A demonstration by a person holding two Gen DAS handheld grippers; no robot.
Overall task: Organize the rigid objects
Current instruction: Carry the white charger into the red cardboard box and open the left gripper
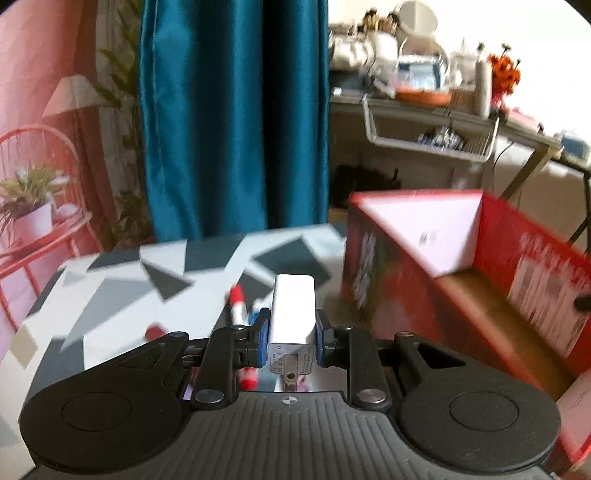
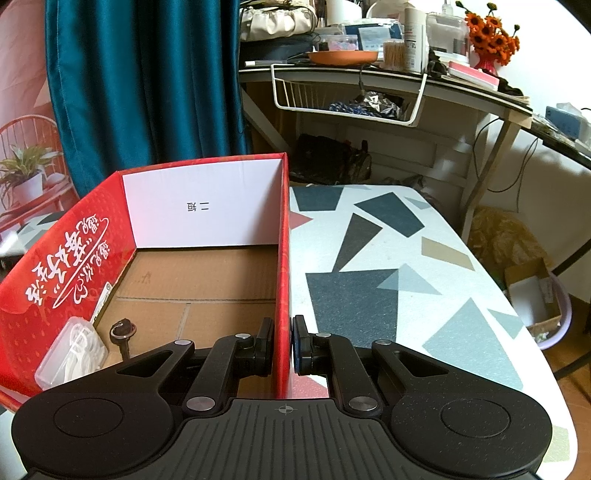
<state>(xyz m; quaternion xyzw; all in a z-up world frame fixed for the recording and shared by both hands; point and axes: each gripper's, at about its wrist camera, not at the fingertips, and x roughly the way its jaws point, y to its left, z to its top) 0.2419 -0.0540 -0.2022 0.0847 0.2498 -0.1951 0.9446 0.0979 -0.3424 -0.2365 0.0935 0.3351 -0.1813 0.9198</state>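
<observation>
Left claw (image 1: 291,332) around white charger (image 1: 293,310)

Teal curtain (image 2: 144,85) beside cluttered desk (image 2: 461,92)

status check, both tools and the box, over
Left tool shut on white charger, above the table. Right tool clamped on red box wall. Path to box looks clear.

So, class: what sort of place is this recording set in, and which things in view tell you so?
Most likely a lived-in room at home: a teal curtain, a cluttered desk with toiletries and orange flowers, and a small patterned table holding a red cardboard box.
</observation>
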